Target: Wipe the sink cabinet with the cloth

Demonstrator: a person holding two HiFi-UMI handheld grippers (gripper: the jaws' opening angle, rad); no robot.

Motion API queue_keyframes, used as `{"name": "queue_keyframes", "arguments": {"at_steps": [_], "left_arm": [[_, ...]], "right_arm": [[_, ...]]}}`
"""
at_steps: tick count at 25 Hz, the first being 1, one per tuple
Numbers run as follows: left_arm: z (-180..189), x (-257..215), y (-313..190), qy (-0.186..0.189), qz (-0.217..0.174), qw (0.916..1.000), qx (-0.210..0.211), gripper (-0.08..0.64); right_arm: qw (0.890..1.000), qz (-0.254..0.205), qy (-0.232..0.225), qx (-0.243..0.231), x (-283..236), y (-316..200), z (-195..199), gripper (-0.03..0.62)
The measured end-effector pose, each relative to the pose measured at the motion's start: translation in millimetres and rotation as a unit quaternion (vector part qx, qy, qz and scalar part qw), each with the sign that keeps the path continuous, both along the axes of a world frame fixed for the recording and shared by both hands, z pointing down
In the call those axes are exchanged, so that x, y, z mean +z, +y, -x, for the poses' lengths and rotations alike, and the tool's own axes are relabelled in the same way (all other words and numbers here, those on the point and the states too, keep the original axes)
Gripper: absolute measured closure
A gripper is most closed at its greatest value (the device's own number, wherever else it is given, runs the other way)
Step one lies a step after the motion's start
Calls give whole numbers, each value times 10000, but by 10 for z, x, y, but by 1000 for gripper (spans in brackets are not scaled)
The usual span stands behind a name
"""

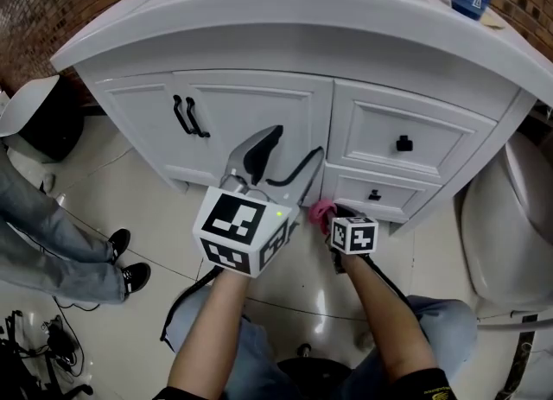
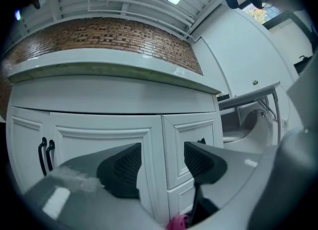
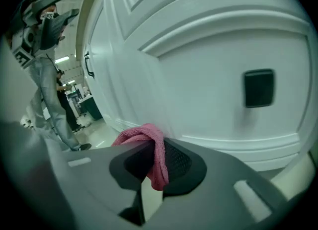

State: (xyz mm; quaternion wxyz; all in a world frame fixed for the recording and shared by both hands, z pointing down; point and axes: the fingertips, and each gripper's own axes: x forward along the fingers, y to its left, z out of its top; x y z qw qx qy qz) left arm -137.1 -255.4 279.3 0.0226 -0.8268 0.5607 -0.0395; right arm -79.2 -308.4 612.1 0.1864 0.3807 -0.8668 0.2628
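Head view: my left gripper point(image 1: 289, 155) hangs in front of the sink cabinet point(image 1: 251, 100). The right gripper point(image 1: 333, 217) is low by the bottom drawer point(image 1: 380, 193) w/ the pink cloth point(image 1: 321, 211).

Left gripper view: jaws wide apart, nothing btwn them.

Right gripper view: jaws pinched on the cloth, close to the drawer front. The black knob point(image 3: 259, 88) is up and to the right.

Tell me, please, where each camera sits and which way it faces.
Head view: on the person's head, looking steeply down at the sink cabinet; both forearms, left tool and right tool show.
Left gripper view: on the left tool, facing the cabinet doors; its open jaws show.
Right gripper view: on the right tool, close to a drawer front; jaws shut on the pink cloth.
Shared: the cloth appears in all three.
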Motion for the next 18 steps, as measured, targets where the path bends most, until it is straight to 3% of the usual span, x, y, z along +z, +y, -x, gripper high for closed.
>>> {"name": "queue_keyframes", "arguments": {"at_steps": [3,9,11,14,18], "left_arm": [[1,24,60,-161,36,9999,51,284],[77,63,84,-338,54,9994,-5,284],[3,58,50,-321,39,9994,79,284],[-217,83,-28,-277,34,9991,330,284],[-577,100,-103,-236,31,9975,671,284]], "right_arm": [[9995,-158,-142,-226,-16,-77,333,546],[9993,-254,266,96,134,-197,170,547],[9987,-266,325,300,157,-228,-89,547],[9951,-63,144,981,157,-272,-645,547],[9816,32,68,1909,123,-297,-1499,548]]}}
